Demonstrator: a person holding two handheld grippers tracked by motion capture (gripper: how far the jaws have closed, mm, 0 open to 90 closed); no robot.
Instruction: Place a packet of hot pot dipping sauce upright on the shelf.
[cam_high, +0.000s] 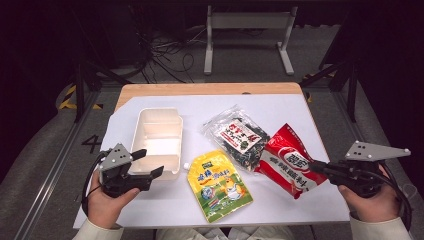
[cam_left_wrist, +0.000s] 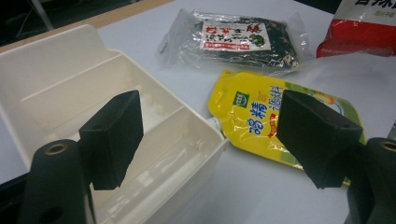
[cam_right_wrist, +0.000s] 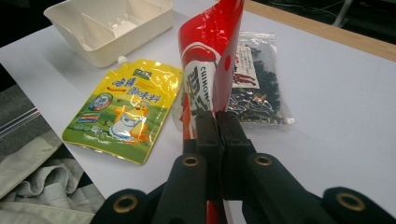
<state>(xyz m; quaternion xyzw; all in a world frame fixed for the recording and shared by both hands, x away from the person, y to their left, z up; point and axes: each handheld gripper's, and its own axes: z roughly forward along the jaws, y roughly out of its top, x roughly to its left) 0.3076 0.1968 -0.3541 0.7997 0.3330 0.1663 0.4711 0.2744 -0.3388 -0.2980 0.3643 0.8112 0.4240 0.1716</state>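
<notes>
Left gripper (cam_high: 148, 163) held low in left hand (cam_high: 107, 202), jaws spread wide. Right gripper (cam_high: 314, 165) gripped by right hand (cam_high: 371, 200), jaws pressed together.

High view looks down from above; both gripper views sit low, close, sharing the yellow pouch (cam_high: 219, 185).

Things on the table

The white plastic box (cam_high: 157, 140) with two parts sits at the left. Right of it lies the yellow pouch (cam_high: 219, 186). Behind the pouch lies the clear bag of dark bits (cam_high: 239, 136). The red packet (cam_high: 290, 159) is farthest right, pinched in the right gripper (cam_high: 316, 165).
</notes>
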